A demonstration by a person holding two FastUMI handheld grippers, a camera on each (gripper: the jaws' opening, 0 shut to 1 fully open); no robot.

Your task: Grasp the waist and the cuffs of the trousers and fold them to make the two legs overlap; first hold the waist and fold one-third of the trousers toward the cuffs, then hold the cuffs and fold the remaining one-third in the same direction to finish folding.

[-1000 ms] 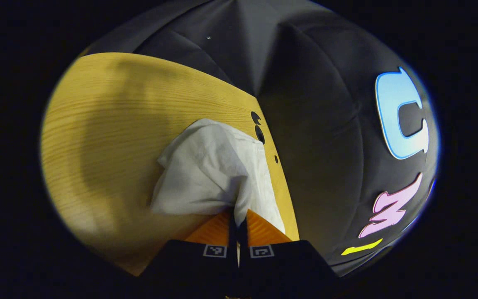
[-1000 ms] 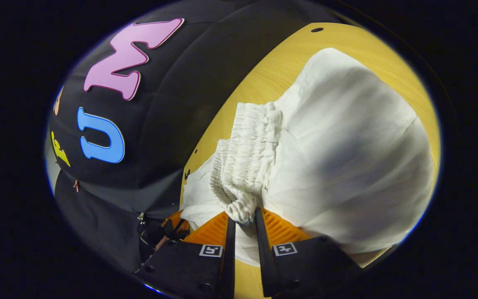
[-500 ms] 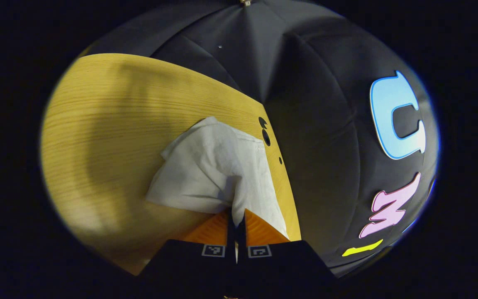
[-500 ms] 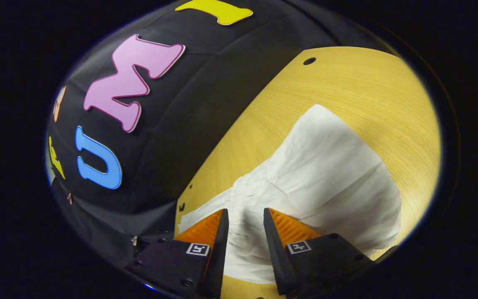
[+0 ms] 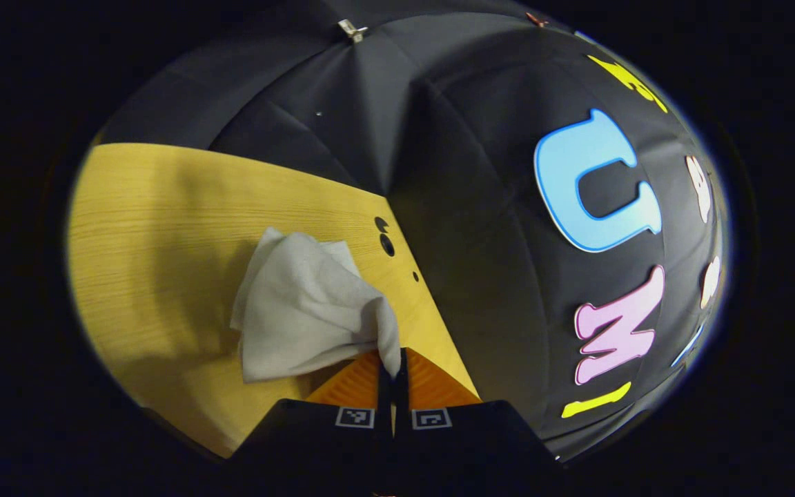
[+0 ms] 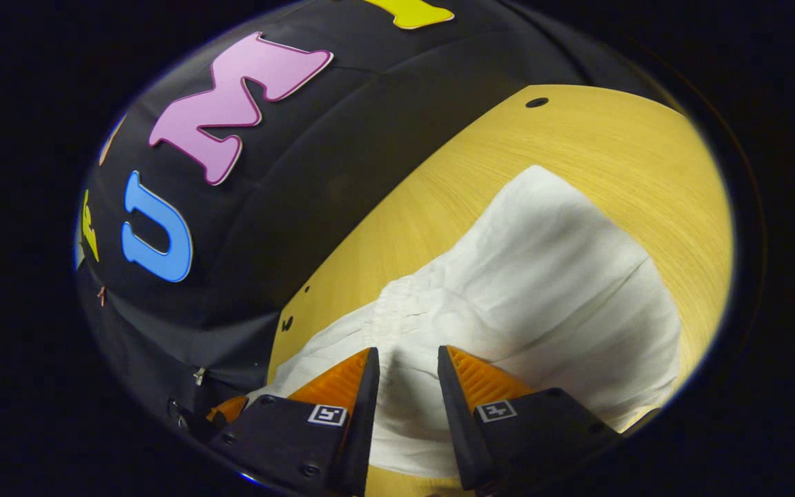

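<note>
The white trousers [image 6: 549, 290] lie folded on the yellow wooden table [image 6: 611, 152], with the gathered elastic waist [image 6: 408, 310] resting flat on top. Just above the waist, my right gripper [image 6: 404, 369] stands open and cloth shows in the gap between its fingers without being pinched. In the left gripper view, my left gripper [image 5: 393, 366] is shut on a bunched corner of the trousers' cuff end [image 5: 301, 310]. That end rises from the table [image 5: 163, 228] to the fingers near the table's corner.
The table's edge runs close beside the cloth in both views, and the black booth wall hangs just beyond it. Small dark holes [image 5: 384, 235] mark the tabletop near the corner, and another hole [image 6: 537, 102] sits far off. Bare wood extends past the trousers.
My right gripper opened and let go of the raised waist, which now lies flat on the trousers. The left gripper stayed shut on the cuff end and shifted it a little along the table.
</note>
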